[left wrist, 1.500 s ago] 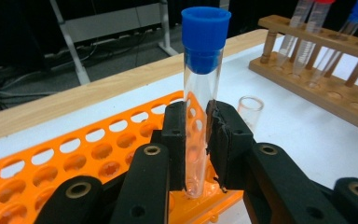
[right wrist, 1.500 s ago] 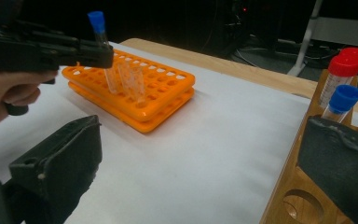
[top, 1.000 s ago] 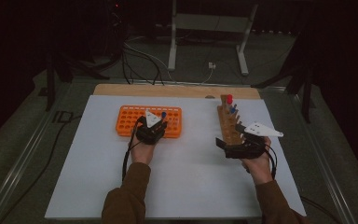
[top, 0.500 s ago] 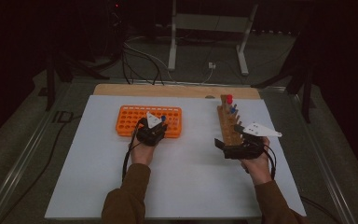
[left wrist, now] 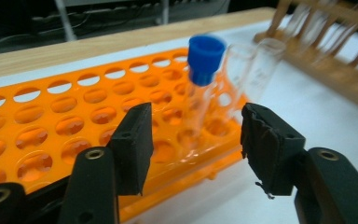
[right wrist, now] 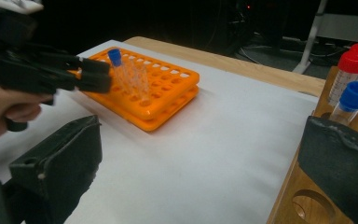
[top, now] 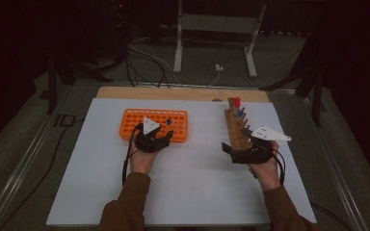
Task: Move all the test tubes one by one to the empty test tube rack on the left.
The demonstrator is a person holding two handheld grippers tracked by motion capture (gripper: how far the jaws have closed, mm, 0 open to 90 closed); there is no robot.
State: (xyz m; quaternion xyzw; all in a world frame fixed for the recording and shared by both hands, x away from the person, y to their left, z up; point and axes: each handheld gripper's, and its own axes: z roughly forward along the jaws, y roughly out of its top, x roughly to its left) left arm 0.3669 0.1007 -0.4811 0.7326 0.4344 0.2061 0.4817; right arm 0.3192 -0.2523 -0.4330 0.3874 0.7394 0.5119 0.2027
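An orange tube rack [left wrist: 51,121] lies at the far left of the white mat [top: 192,192]. A blue-capped clear tube [left wrist: 204,60] stands in one of its front holes, slightly tilted. My left gripper [left wrist: 198,127] has just been opening; its jaws stand either side of the tube without touching it. In the high view the left gripper [top: 160,138] sits at the rack's [top: 135,120] near edge. My right gripper [top: 236,142] is open at the near end of a wooden rack [top: 233,130], its jaws wide apart in the right gripper view [right wrist: 205,144].
An uncapped clear tube [left wrist: 256,70] stands in the orange rack beside the capped one. The wooden rack [right wrist: 298,196] holds a red-capped tube [right wrist: 356,60] and a blue-capped tube [right wrist: 354,98]. A wooden board edge [top: 173,92] runs along the mat's far side.
The left gripper has drawn back a little from the orange rack toward the person. The right hand has kept still.
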